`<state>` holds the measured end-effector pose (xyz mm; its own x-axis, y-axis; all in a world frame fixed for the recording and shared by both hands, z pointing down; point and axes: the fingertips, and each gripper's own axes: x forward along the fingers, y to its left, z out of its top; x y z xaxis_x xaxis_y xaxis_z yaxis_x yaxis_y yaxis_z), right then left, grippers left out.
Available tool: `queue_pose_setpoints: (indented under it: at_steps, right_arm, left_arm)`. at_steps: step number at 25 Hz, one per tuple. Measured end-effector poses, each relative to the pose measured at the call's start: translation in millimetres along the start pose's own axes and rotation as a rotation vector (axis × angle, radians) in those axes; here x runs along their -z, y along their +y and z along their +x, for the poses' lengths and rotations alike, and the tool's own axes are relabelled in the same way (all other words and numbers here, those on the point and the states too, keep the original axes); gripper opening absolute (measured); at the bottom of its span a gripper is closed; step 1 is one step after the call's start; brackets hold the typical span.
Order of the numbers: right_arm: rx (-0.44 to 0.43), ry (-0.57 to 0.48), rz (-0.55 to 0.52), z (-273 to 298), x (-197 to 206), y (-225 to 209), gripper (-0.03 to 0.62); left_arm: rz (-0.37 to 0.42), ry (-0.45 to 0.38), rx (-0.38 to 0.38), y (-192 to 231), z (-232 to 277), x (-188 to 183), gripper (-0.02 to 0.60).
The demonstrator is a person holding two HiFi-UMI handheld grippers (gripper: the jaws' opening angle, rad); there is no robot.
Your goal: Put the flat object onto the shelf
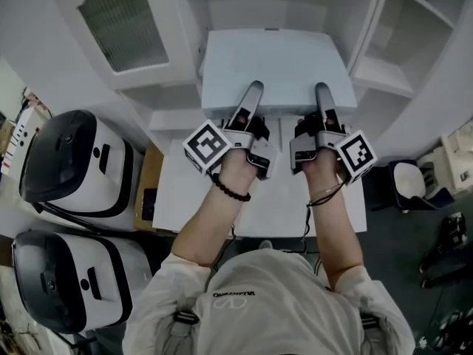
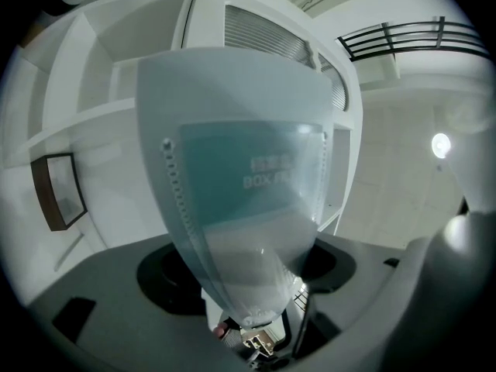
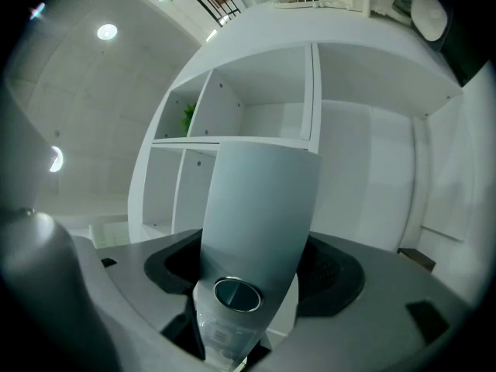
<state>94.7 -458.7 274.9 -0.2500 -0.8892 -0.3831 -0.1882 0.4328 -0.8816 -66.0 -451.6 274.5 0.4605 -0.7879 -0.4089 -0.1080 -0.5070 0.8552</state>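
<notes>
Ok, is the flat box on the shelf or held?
Held. The left gripper and right gripper clamp the flat box at its near edge; the shelf shows beyond.

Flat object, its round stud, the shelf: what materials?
Flat object: seemingly thin frosted plastic, pale blue, translucent; a teal panel and print show through. Round stud: glossy, reflective, probably metal. Shelf: matte white board, painted or laminated, can't tell which; small pin holes in its walls.
</notes>
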Motion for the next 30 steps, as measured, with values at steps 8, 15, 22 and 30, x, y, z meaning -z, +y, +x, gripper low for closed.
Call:
queue_pose_setpoints:
  at_steps: [8,15,22,30]
  right_arm:
    - [0.056,0.031,0.019,42.3,-10.3,-18.6,0.342]
    - [0.068,0.052,0.024,49.2,-9.6,-19.9,0.345]
    - [0.063,0.052,0.03,51.5,-10.1,-22.9,0.347]
    - [0.079,0.054,0.027,59.7,-10.5,-24.8,0.345]
  left_arm:
    - [-0.007,-0.009,-0.064,25.8,37.3,-16.0,0.33]
    - [-0.004,-0.011,-0.072,27.3,42.1,-19.5,0.331]
    - [0.005,-0.016,-0.069,27.8,42.4,-19.6,0.333]
    - [0.0,-0.023,-0.072,31.9,50.6,-24.7,0.336]
